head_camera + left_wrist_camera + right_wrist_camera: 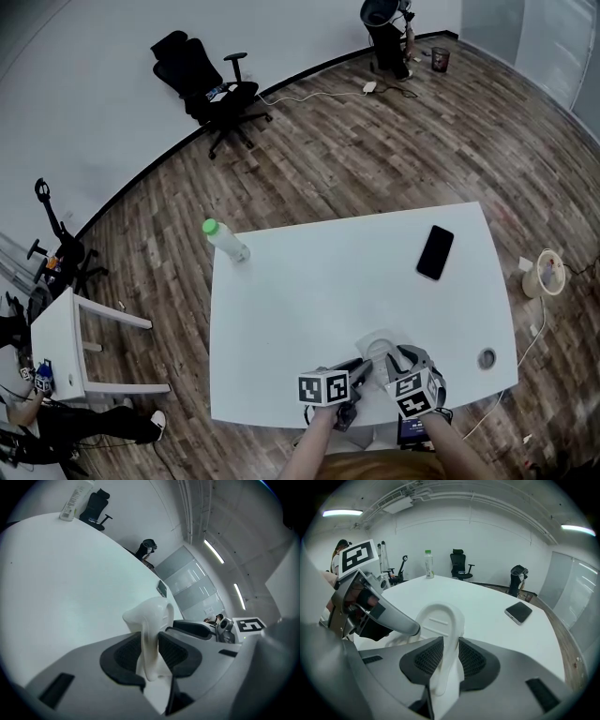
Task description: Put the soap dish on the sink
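Soap dish [380,344], white and oval, one only, is at the near edge of the white table [309,281], caught between my two claws. My left gripper [151,656] has its jaws pressed onto one thin rim; my right gripper [450,656] clamps the rim opposite. Neither is nearer, since both have it. Its long axis seems to run away from me, along my right jaws, rounded end foremost. Whether it rests on the tabletop or hangs just clear I cannot tell. The trouble is direction — I see no sink in any view. I count one dark phone [435,252] well off to the far right and one green-capped bottle [226,240] at the far left corner.
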Available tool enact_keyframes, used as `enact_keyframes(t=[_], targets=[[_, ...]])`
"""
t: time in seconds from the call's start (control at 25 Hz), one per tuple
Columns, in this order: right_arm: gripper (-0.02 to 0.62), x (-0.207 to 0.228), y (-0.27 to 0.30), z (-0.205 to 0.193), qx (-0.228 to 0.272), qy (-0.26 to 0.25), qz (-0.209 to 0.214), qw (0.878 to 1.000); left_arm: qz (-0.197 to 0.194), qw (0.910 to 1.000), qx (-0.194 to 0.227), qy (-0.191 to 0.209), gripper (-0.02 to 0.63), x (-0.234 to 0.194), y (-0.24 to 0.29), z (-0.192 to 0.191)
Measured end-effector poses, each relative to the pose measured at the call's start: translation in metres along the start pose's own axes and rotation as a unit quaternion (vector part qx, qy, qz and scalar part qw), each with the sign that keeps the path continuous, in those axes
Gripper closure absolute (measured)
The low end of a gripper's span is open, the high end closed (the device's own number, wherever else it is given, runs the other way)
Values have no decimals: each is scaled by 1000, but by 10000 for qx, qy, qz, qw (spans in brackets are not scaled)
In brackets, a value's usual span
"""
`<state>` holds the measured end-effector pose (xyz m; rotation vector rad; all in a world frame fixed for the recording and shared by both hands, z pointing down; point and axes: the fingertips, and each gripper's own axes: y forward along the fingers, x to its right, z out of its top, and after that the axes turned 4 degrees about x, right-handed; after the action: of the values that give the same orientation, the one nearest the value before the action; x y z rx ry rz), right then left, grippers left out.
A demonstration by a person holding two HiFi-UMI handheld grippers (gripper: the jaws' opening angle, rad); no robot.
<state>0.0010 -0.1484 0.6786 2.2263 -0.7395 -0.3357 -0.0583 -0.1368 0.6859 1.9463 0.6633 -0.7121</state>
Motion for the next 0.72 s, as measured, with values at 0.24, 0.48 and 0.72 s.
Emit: enact_keyframes(t=[0.24, 0.48, 0.72], targets=[[506, -1, 0, 0, 16, 40, 9, 10000, -258, 9996, 69, -53, 509, 5, -9, -2], [506, -1, -1, 1, 2, 65, 7, 10000, -326, 9994, 114, 15, 600, 6, -21, -5], [507, 3, -2, 1, 138, 494, 115, 9986, -226, 9986, 436, 174, 600, 8, -27, 1]])
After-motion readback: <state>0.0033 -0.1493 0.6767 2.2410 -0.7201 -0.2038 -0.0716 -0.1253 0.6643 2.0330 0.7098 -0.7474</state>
